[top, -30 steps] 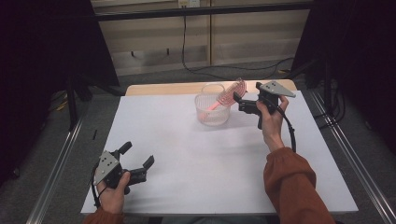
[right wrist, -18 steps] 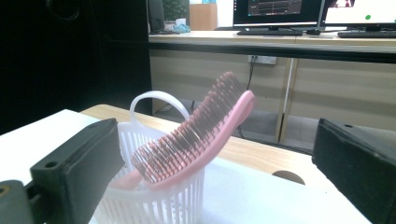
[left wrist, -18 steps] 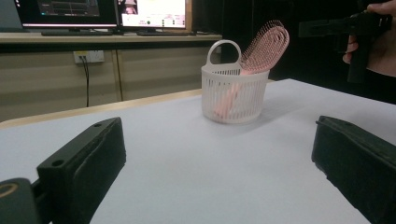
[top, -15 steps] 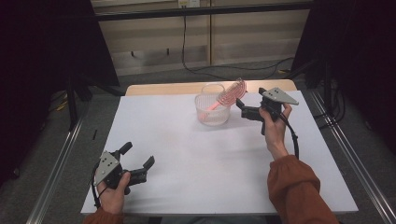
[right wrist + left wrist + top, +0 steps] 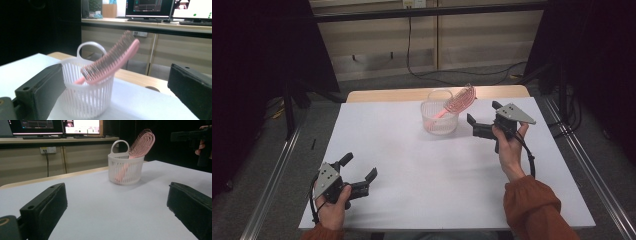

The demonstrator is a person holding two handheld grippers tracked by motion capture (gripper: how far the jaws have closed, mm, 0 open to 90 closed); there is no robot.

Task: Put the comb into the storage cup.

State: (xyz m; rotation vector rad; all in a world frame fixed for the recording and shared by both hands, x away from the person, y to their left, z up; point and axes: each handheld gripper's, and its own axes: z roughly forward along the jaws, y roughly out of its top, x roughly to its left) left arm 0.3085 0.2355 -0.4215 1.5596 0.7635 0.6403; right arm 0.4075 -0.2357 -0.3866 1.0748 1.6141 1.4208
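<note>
While beside the basket (image 5: 439, 118), right hand-held gripper (image 5: 483, 119) wide, empty.

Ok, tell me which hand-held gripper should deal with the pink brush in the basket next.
Probably the right hand-held gripper: it is open beside the basket, with the pink brush in front of its jaws. The left hand-held gripper is at the near edge of the table, far off.

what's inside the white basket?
A pink hairbrush stands tilted in the white basket, handle down, its bristled head sticking out over the rim. Through the slats the handle shows faintly; the basket floor is hidden, so anything else in there can't be told.
</note>
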